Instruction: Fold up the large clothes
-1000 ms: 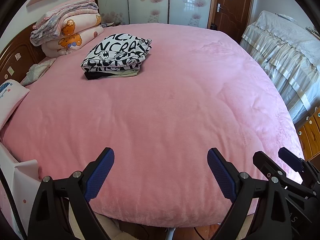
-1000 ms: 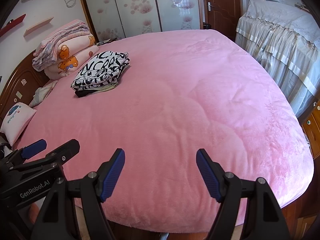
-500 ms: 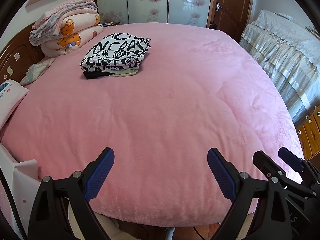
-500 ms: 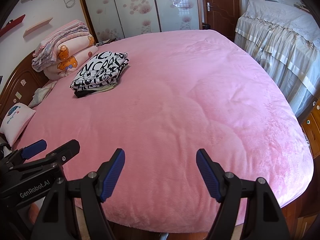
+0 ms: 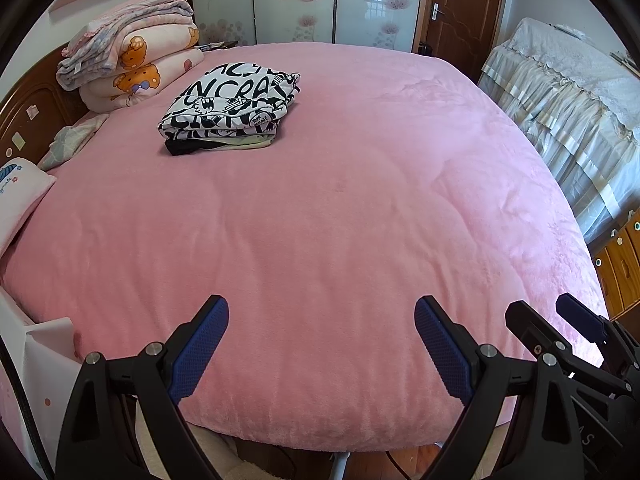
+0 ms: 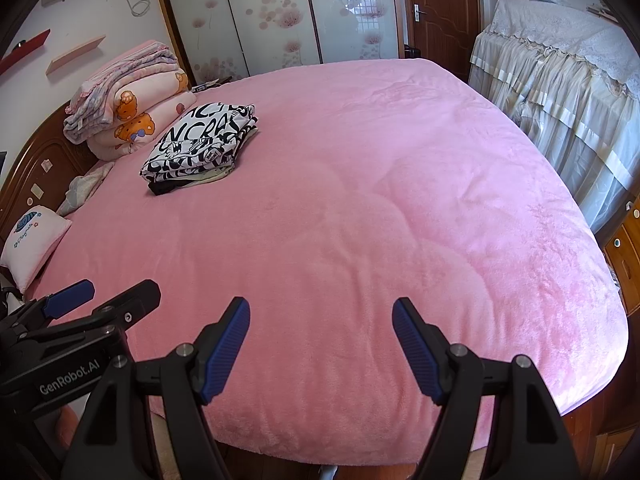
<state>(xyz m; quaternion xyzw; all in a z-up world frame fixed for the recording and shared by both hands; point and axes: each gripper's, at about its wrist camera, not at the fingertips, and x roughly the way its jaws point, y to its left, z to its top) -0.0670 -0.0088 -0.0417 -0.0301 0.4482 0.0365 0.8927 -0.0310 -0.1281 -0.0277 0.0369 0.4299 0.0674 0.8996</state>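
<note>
Two open grippers, left gripper [image 5: 322,312] and right gripper [image 6: 321,314], well short of folded clothes [image 5: 232,110].

A home bedroom – pink-covered bed [image 5: 340,220], wooden headboard [image 5: 28,112], stacked quilts [image 5: 132,60], sliding floral wardrobe doors [image 5: 296,0]

A plush, matt pink fleece blanket [image 5: 340,208] is spread over the bed. Smooth printed cloth garments [image 5: 230,108] are stacked near its far left corner. Glossy brown wood forms the headboard [image 5: 28,112]. Ribbed blue pads [image 6: 224,354] are fitted on matt black plastic fingers.
</note>
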